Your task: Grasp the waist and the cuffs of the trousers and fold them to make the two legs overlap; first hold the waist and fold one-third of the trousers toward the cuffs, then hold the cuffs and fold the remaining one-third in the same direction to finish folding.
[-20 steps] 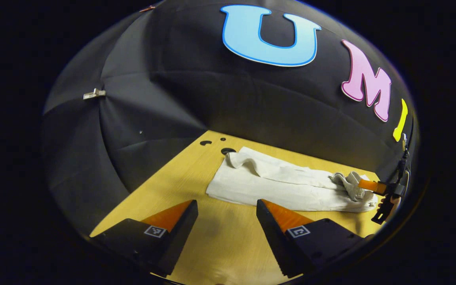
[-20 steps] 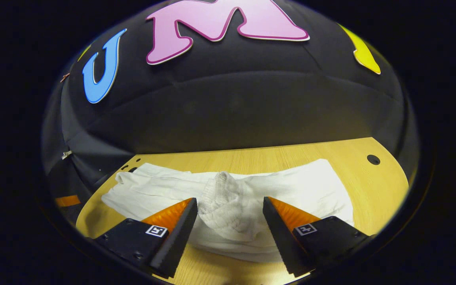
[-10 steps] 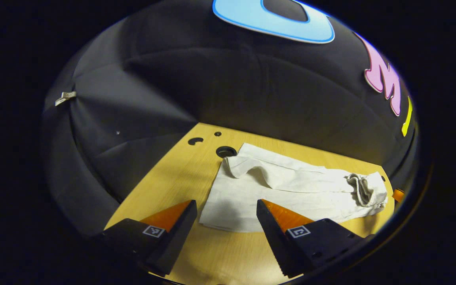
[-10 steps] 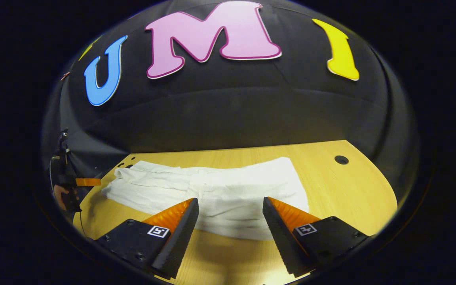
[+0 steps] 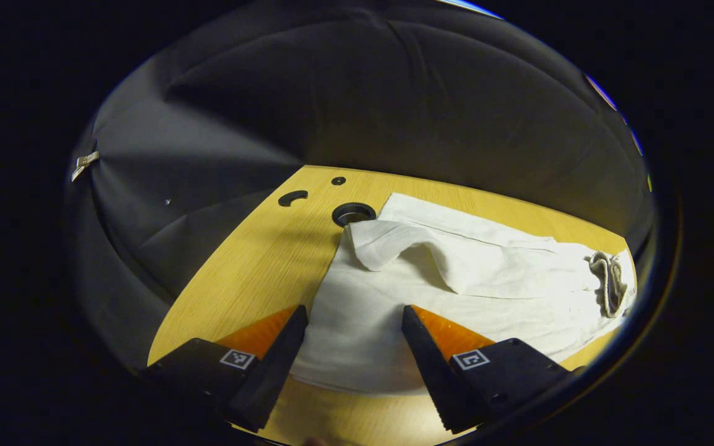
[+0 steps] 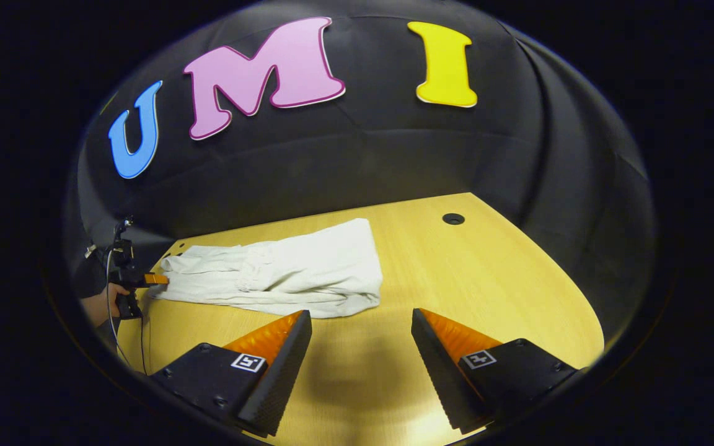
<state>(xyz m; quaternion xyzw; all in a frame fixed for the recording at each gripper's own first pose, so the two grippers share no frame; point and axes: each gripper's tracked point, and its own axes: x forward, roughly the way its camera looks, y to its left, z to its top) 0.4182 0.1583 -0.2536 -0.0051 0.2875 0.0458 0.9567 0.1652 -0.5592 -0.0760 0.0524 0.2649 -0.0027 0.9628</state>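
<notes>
White trousers point(image 5: 468, 279) lie lengthwise on the wooden table point(image 5: 258, 248), with one leg on top of the other. Their ribbed waistband point(image 5: 608, 282) is folded back onto the legs at the far right. The upper cuff point(image 5: 372, 238) curls up near a round table hole. My left gripper point(image 5: 352, 313) is open, and the cuff end of the cloth lies between its fingers. In the right gripper view the trousers point(image 6: 295, 275) lie to the left, and my right gripper point(image 6: 361, 314) is open over bare wood beside the folded end. The left gripper point(image 6: 146, 280) shows there at the cuffs, held by a hand.
A round grommet hole point(image 5: 352, 214) and two smaller cut-outs sit by the cuffs. Another small hole point(image 6: 453, 218) lies at the far right of the table point(image 6: 506, 291). Black cloth walls close in behind and on both sides. Bare wood stretches to the right of the trousers.
My left gripper has moved forward until the cuff end lies between its fingers. My right gripper has drawn back from the waistband and swung right, leaving the waist folded on the legs.
</notes>
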